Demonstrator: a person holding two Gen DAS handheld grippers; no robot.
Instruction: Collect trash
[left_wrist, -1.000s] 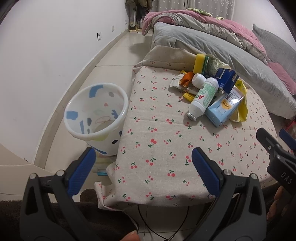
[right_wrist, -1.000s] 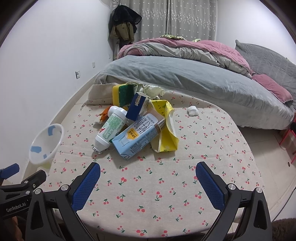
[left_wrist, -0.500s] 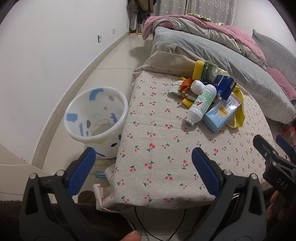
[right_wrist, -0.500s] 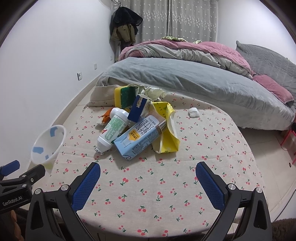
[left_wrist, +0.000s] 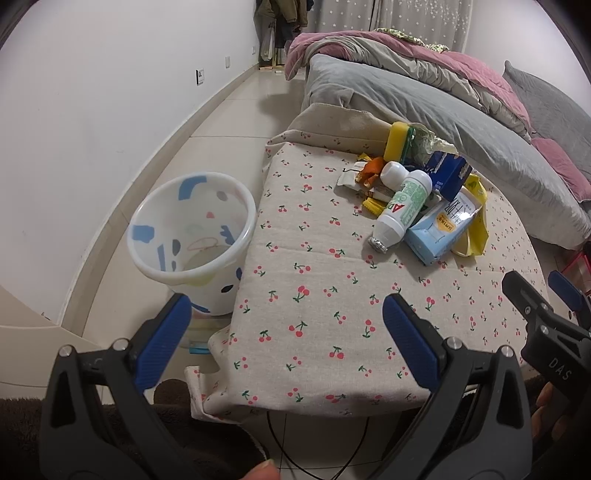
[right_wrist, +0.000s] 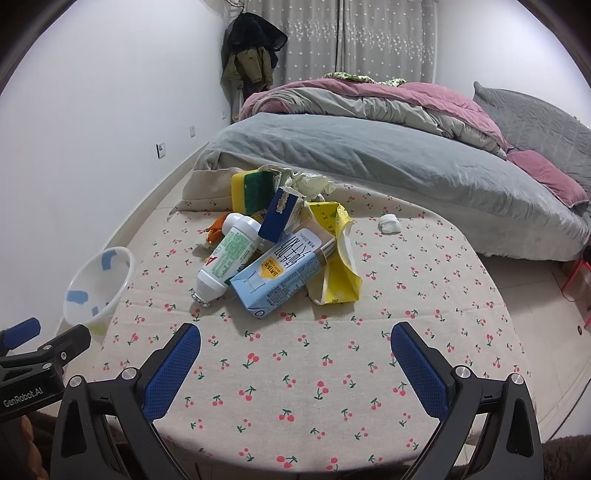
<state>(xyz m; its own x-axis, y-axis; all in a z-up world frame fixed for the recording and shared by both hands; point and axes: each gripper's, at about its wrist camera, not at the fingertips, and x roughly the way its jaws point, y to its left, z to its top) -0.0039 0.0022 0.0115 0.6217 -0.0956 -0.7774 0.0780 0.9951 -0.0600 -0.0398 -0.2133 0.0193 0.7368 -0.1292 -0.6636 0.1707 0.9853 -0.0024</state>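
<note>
Cherry-print cloth (right_wrist: 332, 369) covers table beside bed (right_wrist: 369, 158) (grey duvet); both hand-held grippers (left_wrist: 284, 314) (right_wrist: 295, 343) wide open, empty

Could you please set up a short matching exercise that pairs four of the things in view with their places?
Things:
1. bin
2. bottle
3. sponge
4. small white scrap

Places:
A. alone on the cloth, right of the pile
B. on the floor beside the table
C. back of the pile, nearest the bed
D. lying left of the pale blue carton

Pairs: 1-B, 2-D, 3-C, 4-A
</note>
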